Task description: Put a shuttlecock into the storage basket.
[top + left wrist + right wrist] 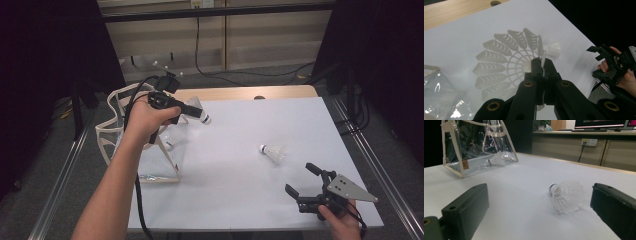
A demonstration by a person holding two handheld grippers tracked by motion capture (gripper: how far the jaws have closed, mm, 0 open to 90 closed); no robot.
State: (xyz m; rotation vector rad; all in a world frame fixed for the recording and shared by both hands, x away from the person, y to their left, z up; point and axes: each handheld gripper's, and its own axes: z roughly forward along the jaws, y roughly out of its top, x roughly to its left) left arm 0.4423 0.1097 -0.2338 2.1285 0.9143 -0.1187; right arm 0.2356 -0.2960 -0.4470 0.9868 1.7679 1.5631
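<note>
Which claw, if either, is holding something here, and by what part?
The left claw pinches a white shuttlecock by the rim of its skirt. The right claw is open and holds nothing.

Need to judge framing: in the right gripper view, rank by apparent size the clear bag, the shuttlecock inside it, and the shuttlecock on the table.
1. Clear bag, largest.
2. Shuttlecock on the table.
3. Shuttlecock inside the bag, smallest; it lies farther from the camera, so the two may really match.
</note>
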